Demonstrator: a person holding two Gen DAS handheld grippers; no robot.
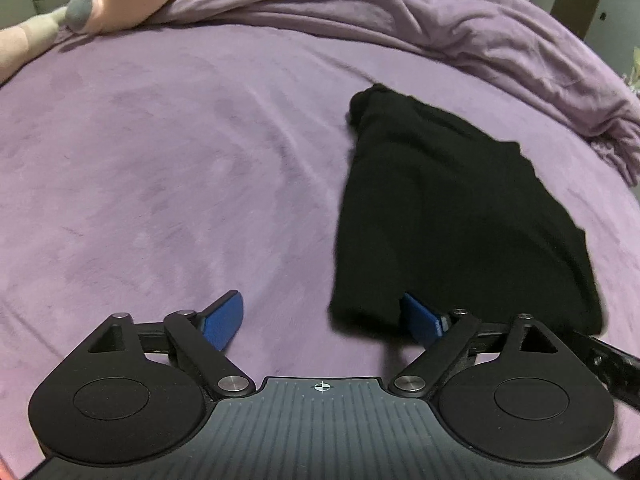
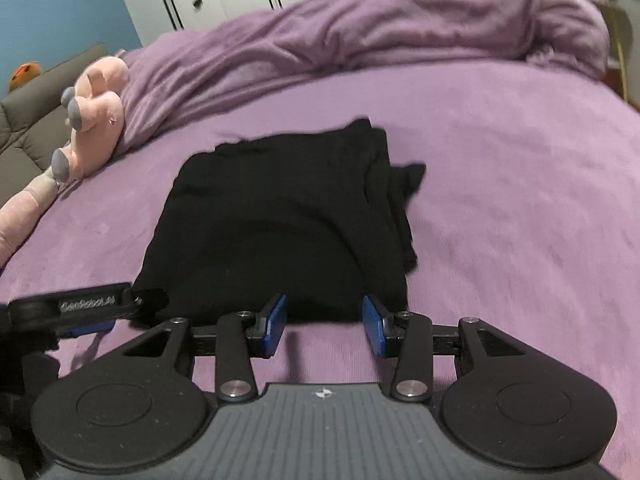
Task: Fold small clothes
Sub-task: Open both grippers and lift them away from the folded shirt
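Where the black garment lies folded on the purple bed, its near edge hides part of one blue pad of the left tongs. Those tongs stand wide apart, gripping nothing. The right tongs stand part open just before the garment's edge, empty. A pink plush toy is cut off at left.
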